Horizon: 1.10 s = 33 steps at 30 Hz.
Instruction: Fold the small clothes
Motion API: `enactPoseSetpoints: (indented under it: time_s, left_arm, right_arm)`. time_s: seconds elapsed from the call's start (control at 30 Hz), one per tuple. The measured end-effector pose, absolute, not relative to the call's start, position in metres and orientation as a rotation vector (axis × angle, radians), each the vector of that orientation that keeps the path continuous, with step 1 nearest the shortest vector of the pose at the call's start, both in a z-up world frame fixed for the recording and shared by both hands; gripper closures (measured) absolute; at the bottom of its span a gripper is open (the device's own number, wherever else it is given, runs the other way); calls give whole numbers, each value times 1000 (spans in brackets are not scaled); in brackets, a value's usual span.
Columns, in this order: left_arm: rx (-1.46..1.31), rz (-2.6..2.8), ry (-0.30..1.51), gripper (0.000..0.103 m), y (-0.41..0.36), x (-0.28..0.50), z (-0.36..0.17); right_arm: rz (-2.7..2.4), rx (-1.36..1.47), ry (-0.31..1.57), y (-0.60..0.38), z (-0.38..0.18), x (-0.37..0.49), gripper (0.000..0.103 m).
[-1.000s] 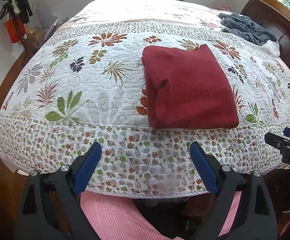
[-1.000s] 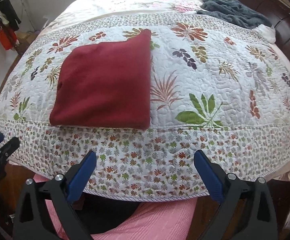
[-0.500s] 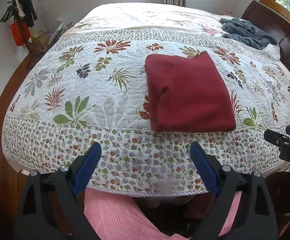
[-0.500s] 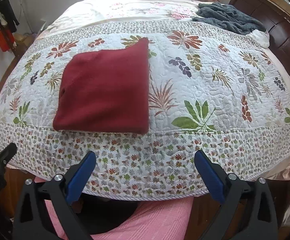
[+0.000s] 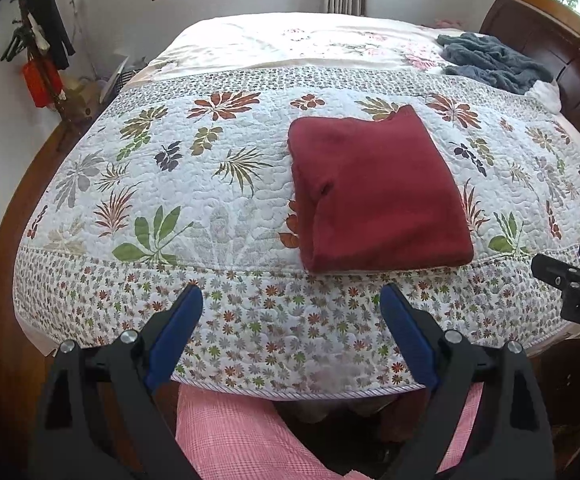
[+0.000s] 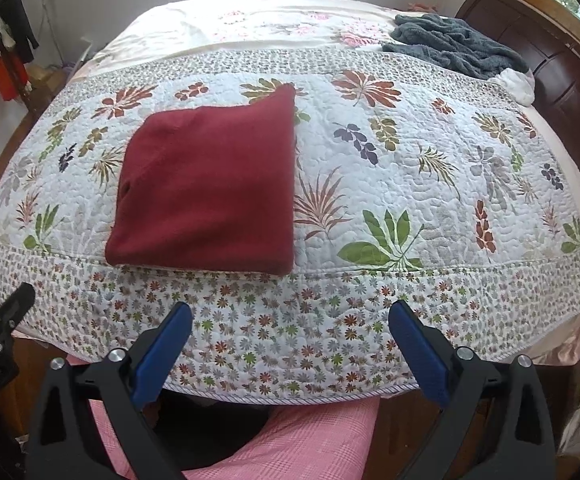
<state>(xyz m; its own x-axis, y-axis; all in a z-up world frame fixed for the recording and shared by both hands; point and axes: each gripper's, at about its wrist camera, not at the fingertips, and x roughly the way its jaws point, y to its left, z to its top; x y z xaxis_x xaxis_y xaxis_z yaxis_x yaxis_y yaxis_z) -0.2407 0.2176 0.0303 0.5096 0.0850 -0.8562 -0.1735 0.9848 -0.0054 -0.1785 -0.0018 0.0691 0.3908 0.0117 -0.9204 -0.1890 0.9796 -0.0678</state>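
Garment: we see the dark red knitted garment [image 5: 378, 196] folded into a neat rectangle — it lies flat on the white quilted bedspread with leaf and flower print [image 5: 210, 184], near its front edge.
Left gripper [image 5: 292, 312]: our blue-padded fingers [image 5: 176, 328] stand wide apart, holding nothing, short of the bed's near edge.
Right gripper [image 6: 290, 326]: likewise spread wide and empty — well apart from the garment.
Far right: a grey-blue fleecy blanket [image 6: 454, 46] lies crumpled by the dark wooden headboard [image 6: 550, 52].

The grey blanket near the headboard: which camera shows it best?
The right wrist view. There the grey blanket appears larger and more central, its folds clear. The left wrist view shows it too, complete but smaller, nearer the picture's right edge.
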Motion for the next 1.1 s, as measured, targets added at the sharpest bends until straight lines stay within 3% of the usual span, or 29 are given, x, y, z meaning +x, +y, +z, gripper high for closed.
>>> enactPoseSetpoints:
  time_s: [1.1]
  left_arm:
    - [-72,165,1021,14,212,-232,30]
  right_arm:
    - [107,-150,1162,-8,65,-171,4]
